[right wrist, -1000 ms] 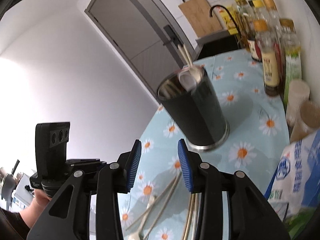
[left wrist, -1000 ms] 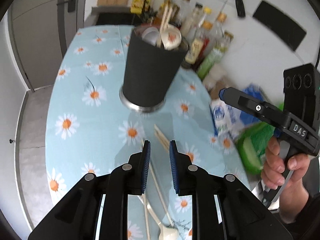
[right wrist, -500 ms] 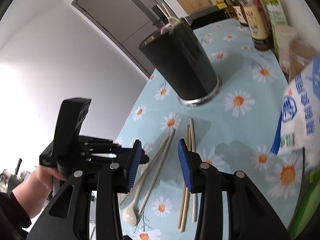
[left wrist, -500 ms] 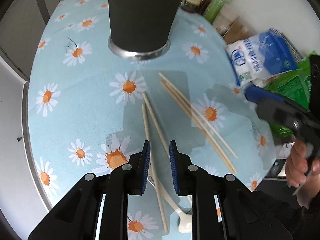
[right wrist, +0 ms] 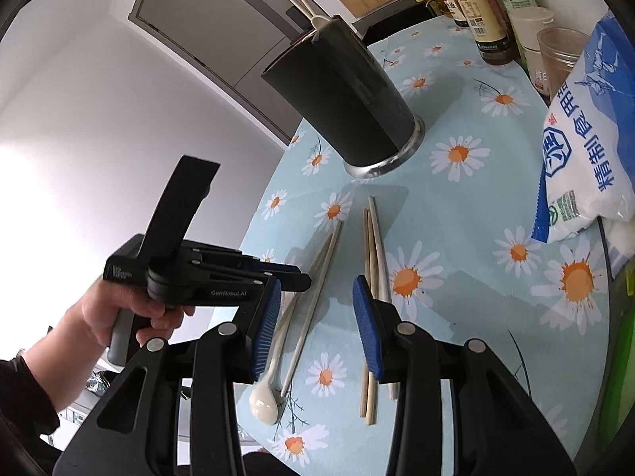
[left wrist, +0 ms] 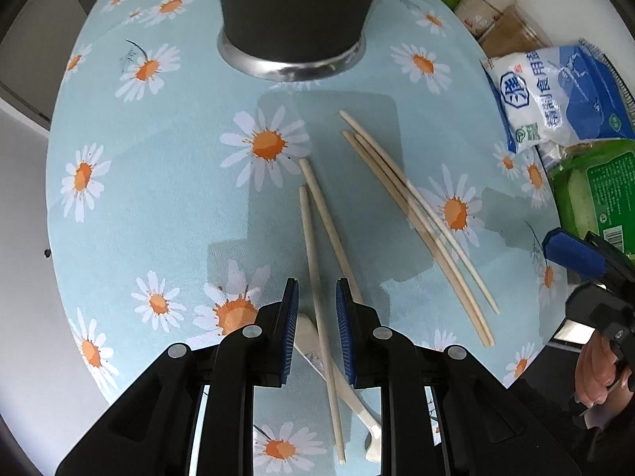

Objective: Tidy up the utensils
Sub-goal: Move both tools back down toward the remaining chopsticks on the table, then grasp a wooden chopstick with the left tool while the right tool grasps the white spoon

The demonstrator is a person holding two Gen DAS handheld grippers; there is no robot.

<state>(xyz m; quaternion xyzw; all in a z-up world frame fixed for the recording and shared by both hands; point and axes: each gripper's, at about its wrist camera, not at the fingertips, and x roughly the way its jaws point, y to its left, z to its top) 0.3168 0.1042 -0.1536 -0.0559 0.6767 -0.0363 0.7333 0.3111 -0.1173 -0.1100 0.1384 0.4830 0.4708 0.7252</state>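
So both grippers are dropping down toward the daisy tablecloth [left wrist: 131, 214] now, the dark utensil cup [left wrist: 295, 12] sliding up to 12 o'clock and half out of the left view. The left gripper [left wrist: 316, 305] is now pointing straight down over the pair of chopsticks [left wrist: 317, 238] and the spoon [right wrist: 264, 398], jaws narrowly parted with one stick running between them, nothing squeezed yet. The right gripper [right wrist: 316, 317] is hanging wider open and empty, three more chopsticks [right wrist: 373, 277] at its 1 o'clock. Looks like pickups are coming.

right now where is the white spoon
The white spoon lies on the daisy tablecloth at the near edge, bowl toward the right wrist camera, beside two chopsticks.
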